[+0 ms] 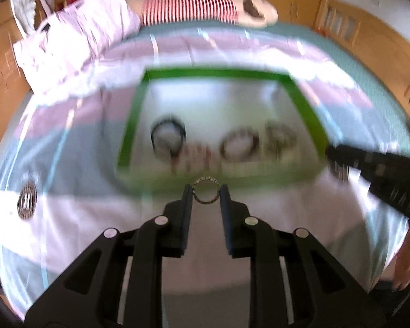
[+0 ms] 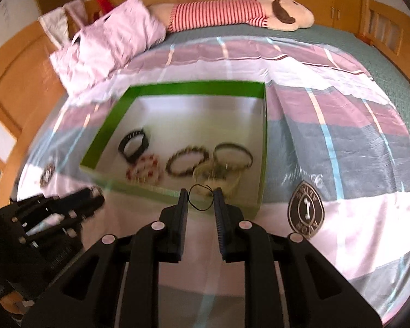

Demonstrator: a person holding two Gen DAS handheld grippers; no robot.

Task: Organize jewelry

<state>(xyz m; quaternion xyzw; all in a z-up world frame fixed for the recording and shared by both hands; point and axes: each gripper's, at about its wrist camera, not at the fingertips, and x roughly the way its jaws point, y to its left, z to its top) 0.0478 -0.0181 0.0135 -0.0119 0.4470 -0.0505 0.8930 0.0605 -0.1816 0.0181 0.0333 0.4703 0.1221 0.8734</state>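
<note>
Here the left claw (image 1: 206,194) pinches a beaded ring (image 1: 206,190), the right claw (image 2: 201,198) a thin black loop (image 2: 201,197), beside the green box's near edge (image 2: 177,191).

Jewelry gathered in a green-walled box on the bed, two pieces held clear of it.

A small beaded ring (image 1: 206,194) is pinched between the left gripper (image 1: 206,194) fingertips; a thin black loop (image 2: 201,197) is clamped in the right gripper (image 2: 201,198). Just beyond both tips, the green box (image 2: 265,136) holds a black band (image 2: 134,143), a red-and-white bracelet (image 2: 144,170), a braided brown bracelet (image 2: 187,161) and tangled gold-toned bangles (image 2: 229,161).
</note>
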